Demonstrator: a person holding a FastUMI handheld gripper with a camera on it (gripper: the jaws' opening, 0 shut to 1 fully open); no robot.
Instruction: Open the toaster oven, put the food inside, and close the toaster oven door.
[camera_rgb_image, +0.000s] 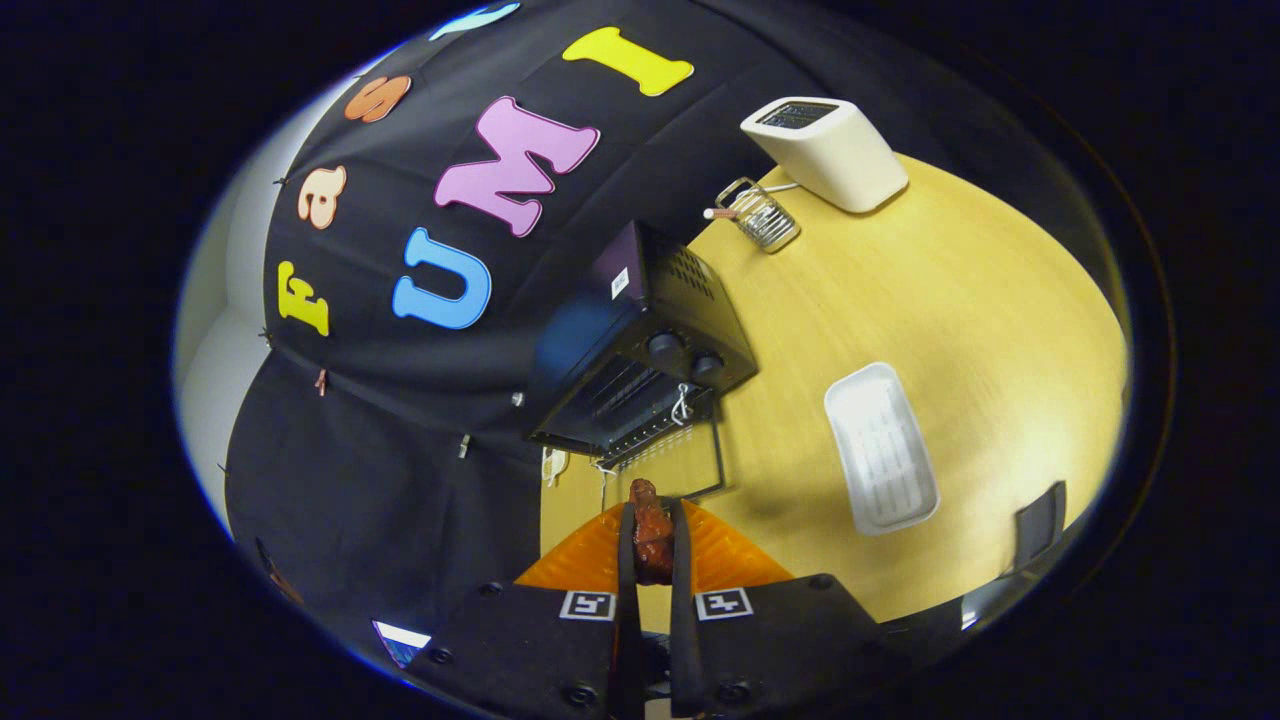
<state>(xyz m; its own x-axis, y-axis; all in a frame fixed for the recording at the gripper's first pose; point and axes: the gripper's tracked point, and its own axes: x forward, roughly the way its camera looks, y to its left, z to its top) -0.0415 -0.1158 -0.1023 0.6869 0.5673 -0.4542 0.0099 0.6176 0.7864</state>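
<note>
The gripper (652, 535) is closed down on the food (651, 528), a dark reddish-brown piece pinched upright between both fingers, its top poking out past the fingertips. Just ahead of the food stands the oven (640, 345), black, with its door (668, 452) already dropped open toward the gripper, so the mouth of the cavity faces the load. The whole scene looks rolled to one side, which suggests the gripper is held at a tilt. The step in hand appears to be carrying the food into the oven. To do that well, level the gripper first, so the piece goes in flat and not edge-on. Approach square to the oven mouth, above the lowered door, not scraping along it. Aim for the middle of the rack inside the oven, well clear of the two knobs (685, 357) beside the opening. Go deep enough that the closing door will not catch the food, then ease the fingers apart only once it rests on the rack. A white tray (880, 450) lies on the table (1000, 300) to the side of the oven, well apart, and a white toaster (825, 150) stands beyond the oven; neither obstructs the path.
</note>
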